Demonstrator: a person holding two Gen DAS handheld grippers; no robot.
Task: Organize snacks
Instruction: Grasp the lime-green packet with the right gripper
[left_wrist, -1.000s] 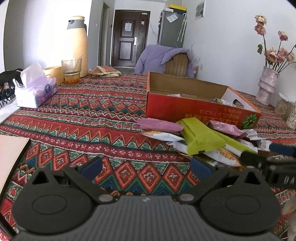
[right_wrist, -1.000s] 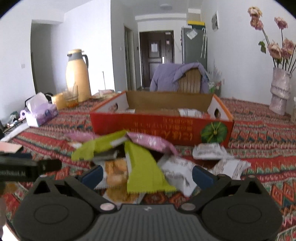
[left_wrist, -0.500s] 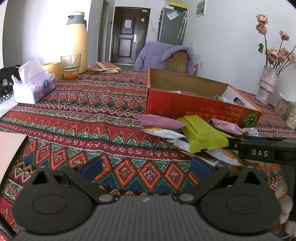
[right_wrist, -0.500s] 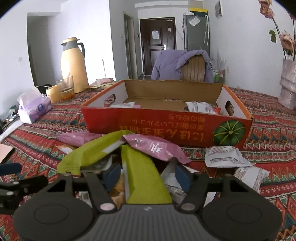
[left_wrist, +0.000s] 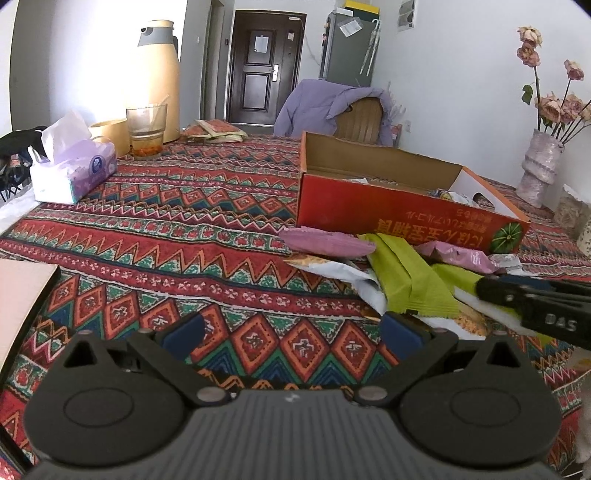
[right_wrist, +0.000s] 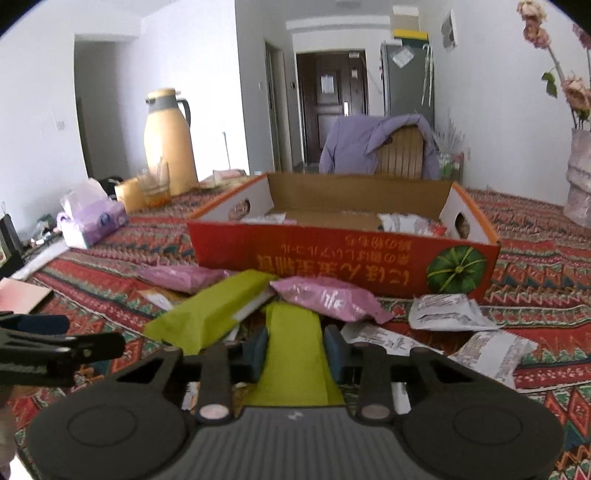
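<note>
A green packet (right_wrist: 295, 354) is being pinched between the pads of the right gripper (right_wrist: 295, 347), lying on the snack pile just before the red box (right_wrist: 343, 254). The left gripper (left_wrist: 291, 332) is being held spread over bare tablecloth (left_wrist: 166, 236), left of the pile

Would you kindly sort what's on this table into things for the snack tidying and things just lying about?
For the job:
- green packet in the right gripper
- pink packets
- cardboard box

Lying about:
- tissue pack
- thermos
- vase
</note>
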